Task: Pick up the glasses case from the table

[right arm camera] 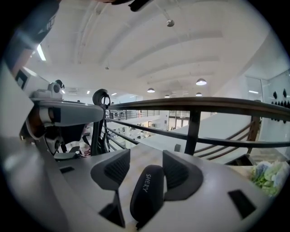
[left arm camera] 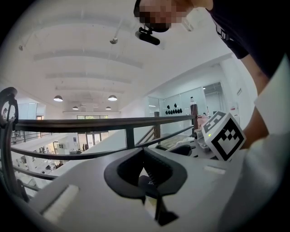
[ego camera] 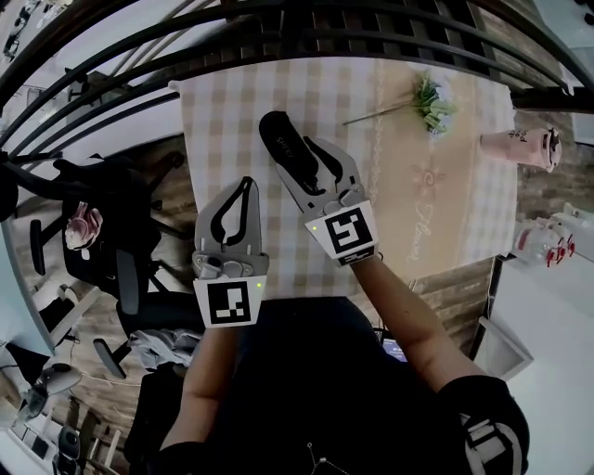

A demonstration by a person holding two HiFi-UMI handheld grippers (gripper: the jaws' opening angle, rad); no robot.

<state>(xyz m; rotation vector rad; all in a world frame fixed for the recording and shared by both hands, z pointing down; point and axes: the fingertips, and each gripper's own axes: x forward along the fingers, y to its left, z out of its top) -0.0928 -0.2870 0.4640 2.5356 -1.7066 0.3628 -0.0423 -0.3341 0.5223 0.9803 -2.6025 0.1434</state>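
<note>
A black glasses case (ego camera: 277,138) lies on the checked tablecloth (ego camera: 223,102), towards the table's left side. My right gripper (ego camera: 297,153) reaches over it with one jaw on each side. In the right gripper view the case (right arm camera: 146,195) lies lengthwise between the pads, close against the right pad (right arm camera: 177,170), with a gap to the left pad, so this gripper (right arm camera: 146,168) is open. My left gripper (ego camera: 249,184) hangs nearer the front edge with its fingertips together and nothing held. Through its shut jaws (left arm camera: 146,192) a bit of the case (left arm camera: 147,183) shows.
A bunch of flowers (ego camera: 430,100) lies at the far right of the table and a pink cup (ego camera: 522,147) stands beyond it. A dark railing (ego camera: 278,28) runs along the far side. An office chair (ego camera: 116,269) stands left of the table.
</note>
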